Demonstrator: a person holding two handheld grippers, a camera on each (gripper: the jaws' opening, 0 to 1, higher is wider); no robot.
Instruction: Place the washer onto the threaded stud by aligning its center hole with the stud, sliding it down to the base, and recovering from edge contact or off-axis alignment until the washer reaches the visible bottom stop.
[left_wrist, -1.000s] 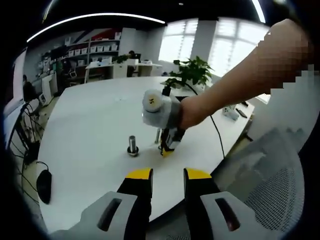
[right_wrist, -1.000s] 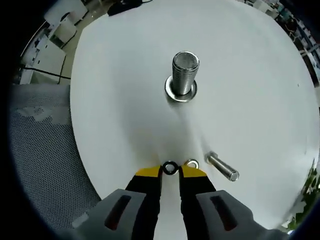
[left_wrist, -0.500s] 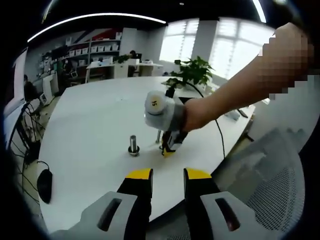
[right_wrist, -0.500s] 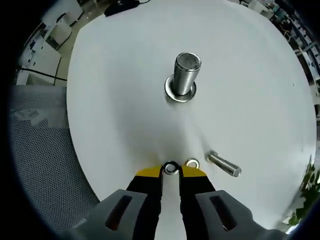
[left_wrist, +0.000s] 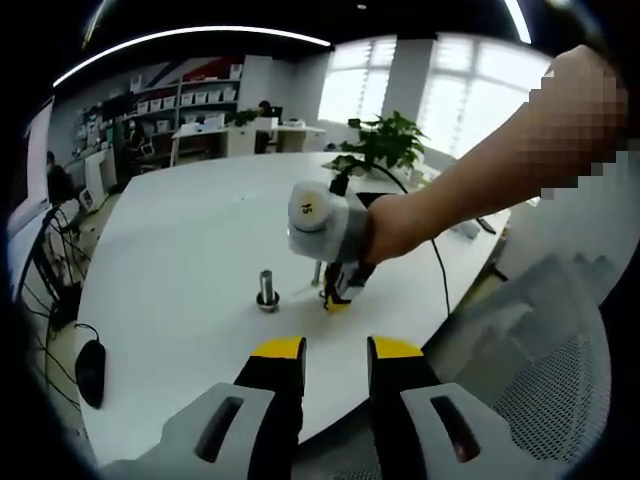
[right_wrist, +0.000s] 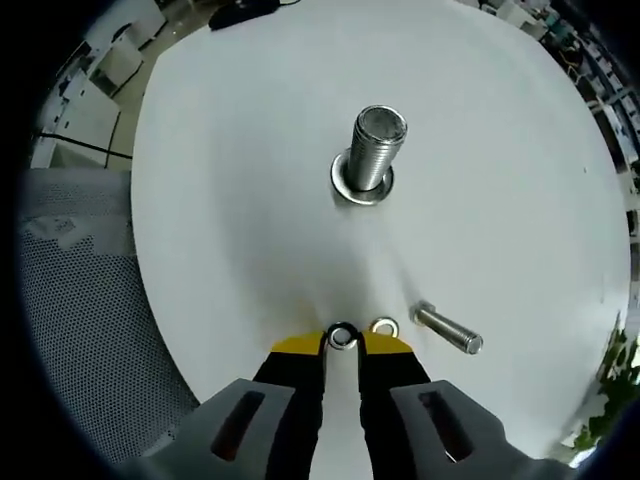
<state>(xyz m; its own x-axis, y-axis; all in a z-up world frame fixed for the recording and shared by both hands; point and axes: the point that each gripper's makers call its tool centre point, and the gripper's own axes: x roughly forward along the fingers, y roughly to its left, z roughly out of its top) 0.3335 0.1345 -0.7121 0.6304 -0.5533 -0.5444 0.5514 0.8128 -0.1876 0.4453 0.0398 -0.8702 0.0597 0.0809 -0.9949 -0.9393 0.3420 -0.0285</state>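
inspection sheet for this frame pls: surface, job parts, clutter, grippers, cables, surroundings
Surface: white round table, bare around the parts.
Job's things: threaded stud upright, ring at its base; washer between the right gripper's tips; second washer beside it.
Clutter: loose bolt lying flat; mouse at table edge.
Grippers: right at table level; left gripper open, hovering back.
Cables: black cable across table.
Surroundings: potted plant, mesh chair, shelves.

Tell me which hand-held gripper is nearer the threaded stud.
Right. The right hand-held gripper pinches a washer just short of the threaded stud; the left hand-held gripper hangs back off the table edge.
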